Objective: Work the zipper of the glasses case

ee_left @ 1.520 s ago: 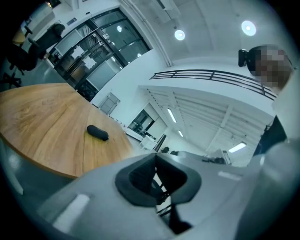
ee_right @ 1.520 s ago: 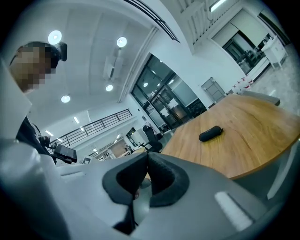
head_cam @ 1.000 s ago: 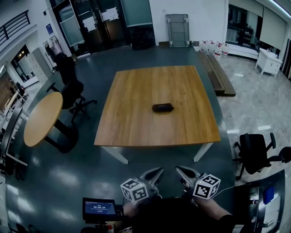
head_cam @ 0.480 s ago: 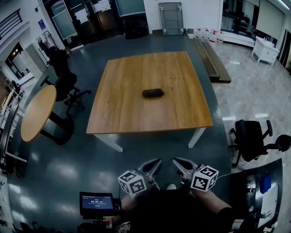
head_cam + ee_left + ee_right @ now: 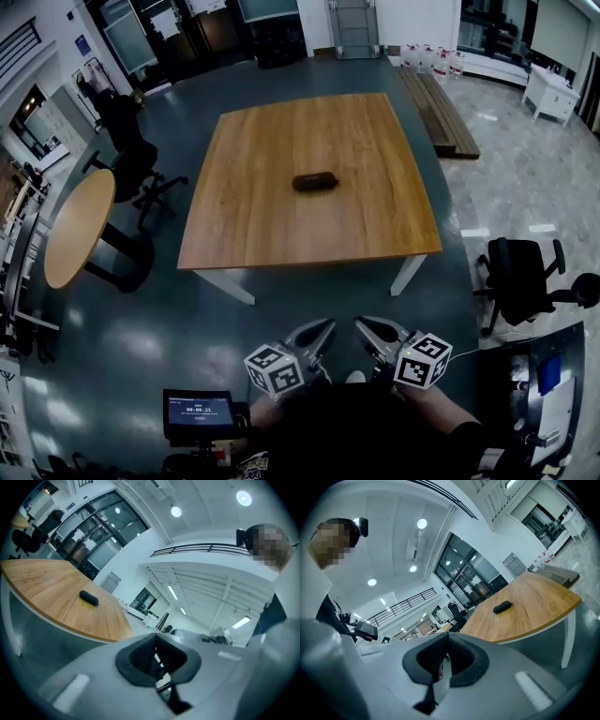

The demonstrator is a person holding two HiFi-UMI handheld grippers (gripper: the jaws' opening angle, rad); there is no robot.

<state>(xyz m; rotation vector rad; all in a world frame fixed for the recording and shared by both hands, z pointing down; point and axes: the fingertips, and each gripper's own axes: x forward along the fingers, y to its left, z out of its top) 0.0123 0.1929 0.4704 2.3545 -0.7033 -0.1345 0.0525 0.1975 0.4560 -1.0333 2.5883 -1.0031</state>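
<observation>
Pinched shut, empty: left tongs (image 5: 325,328) & right tongs (image 5: 362,325), far from glasses case (image 5: 314,181) on counter (image 5: 272,239). Zipped or unzipped, unreadable from here; if going in, check up close before gripping.

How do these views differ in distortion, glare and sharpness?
Head view: mild barrel bending; glare patches on the floor; glasses case small but sharp. Left gripper view: strong fisheye, dark corners, table edge bows, left tool soft. Right gripper view: same fisheye; ceiling lamps flare; right tool soft.
</observation>
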